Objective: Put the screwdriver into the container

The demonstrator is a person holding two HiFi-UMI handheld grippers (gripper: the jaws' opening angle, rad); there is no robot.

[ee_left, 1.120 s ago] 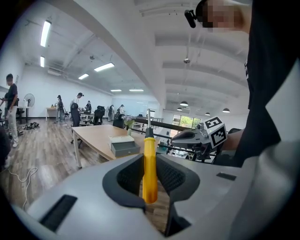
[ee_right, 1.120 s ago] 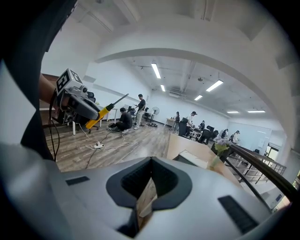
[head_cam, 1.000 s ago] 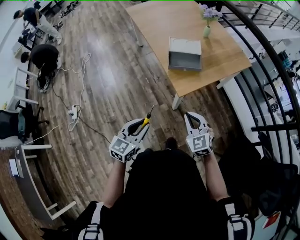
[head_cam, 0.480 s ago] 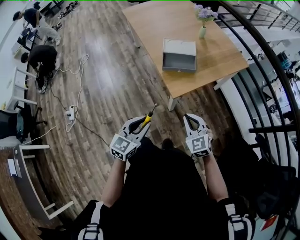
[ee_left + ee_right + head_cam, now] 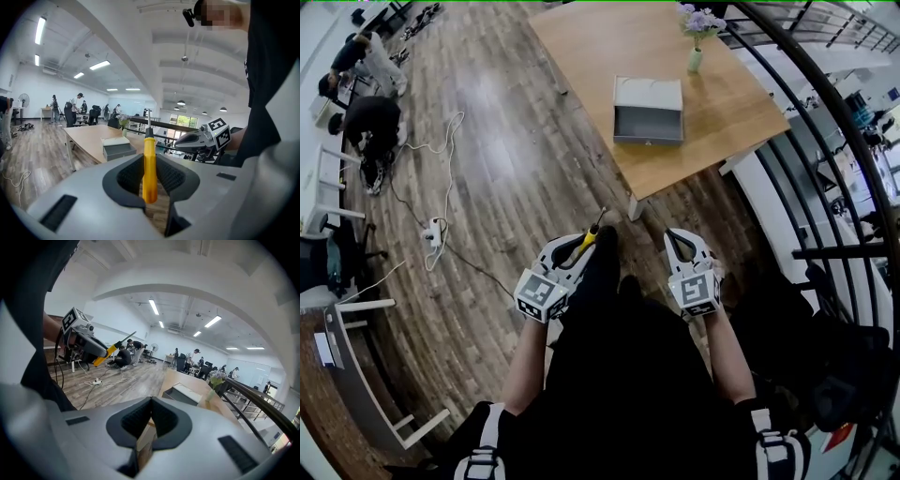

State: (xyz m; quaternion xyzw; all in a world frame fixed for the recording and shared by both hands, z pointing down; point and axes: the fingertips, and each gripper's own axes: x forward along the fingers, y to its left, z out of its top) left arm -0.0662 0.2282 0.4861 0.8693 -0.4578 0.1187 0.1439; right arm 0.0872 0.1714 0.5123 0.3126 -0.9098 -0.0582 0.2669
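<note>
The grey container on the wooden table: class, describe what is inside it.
Head view: the container shows a bare grey inside, with nothing in it. Its near wall may hide a thin strip.

A table (image 5: 727,112) stood ahead of the person, slightly to the right. On it the container (image 5: 648,110) sat near the front edge, and a vase (image 5: 695,58) stood behind it to the right. A railing (image 5: 825,141) ran along the table's right. A power strip (image 5: 431,233) lay on the floor to the left. Short of the table, the left gripper (image 5: 577,247) and right gripper (image 5: 682,236) sat side by side, apart. The screwdriver (image 5: 592,231) sat between the left gripper's jaws, pointing forward.
</note>
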